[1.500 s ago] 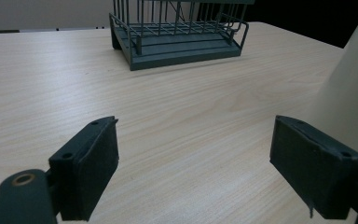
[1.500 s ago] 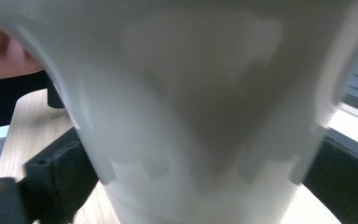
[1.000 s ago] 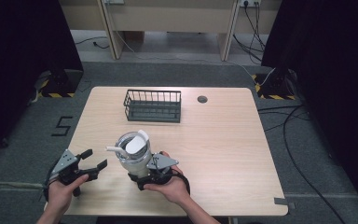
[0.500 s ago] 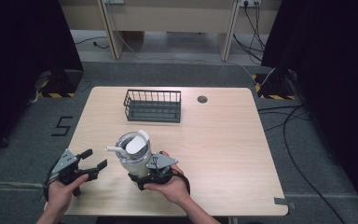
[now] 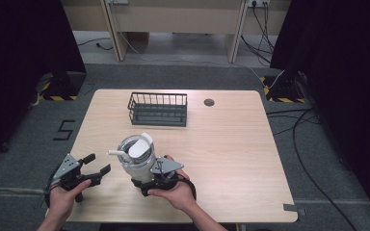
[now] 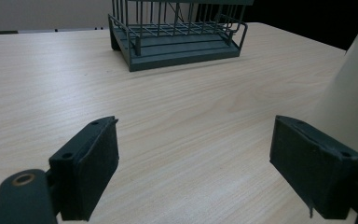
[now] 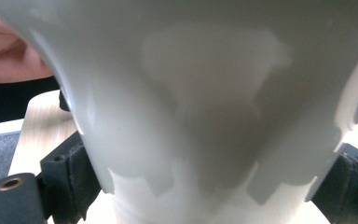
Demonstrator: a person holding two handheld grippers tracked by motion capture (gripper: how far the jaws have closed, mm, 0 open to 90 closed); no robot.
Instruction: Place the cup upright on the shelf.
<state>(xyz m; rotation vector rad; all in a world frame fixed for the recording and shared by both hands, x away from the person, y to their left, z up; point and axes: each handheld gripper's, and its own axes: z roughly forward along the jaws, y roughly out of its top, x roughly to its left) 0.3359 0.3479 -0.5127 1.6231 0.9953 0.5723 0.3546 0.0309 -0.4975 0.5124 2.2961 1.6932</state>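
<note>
Our right tongs (image 5: 147,179) pinch the white cup (image 5: 136,159), seen clearly from above; left tongs (image 5: 96,166) spread, facing the basket (image 6: 177,35). Nothing has moved since.

Grey carpet floor (image 5: 318,192), black curtains (image 5: 24,48), wooden table (image 5: 231,144).

obstacles: basket (image 5: 157,109), cup (image 5: 136,155) | right half: seemingly clear

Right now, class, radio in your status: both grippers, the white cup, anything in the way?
Left gripper open, empty. Right gripper shut on white lidded plastic cup, upright. Dark wire basket stands apart, beyond.
</note>
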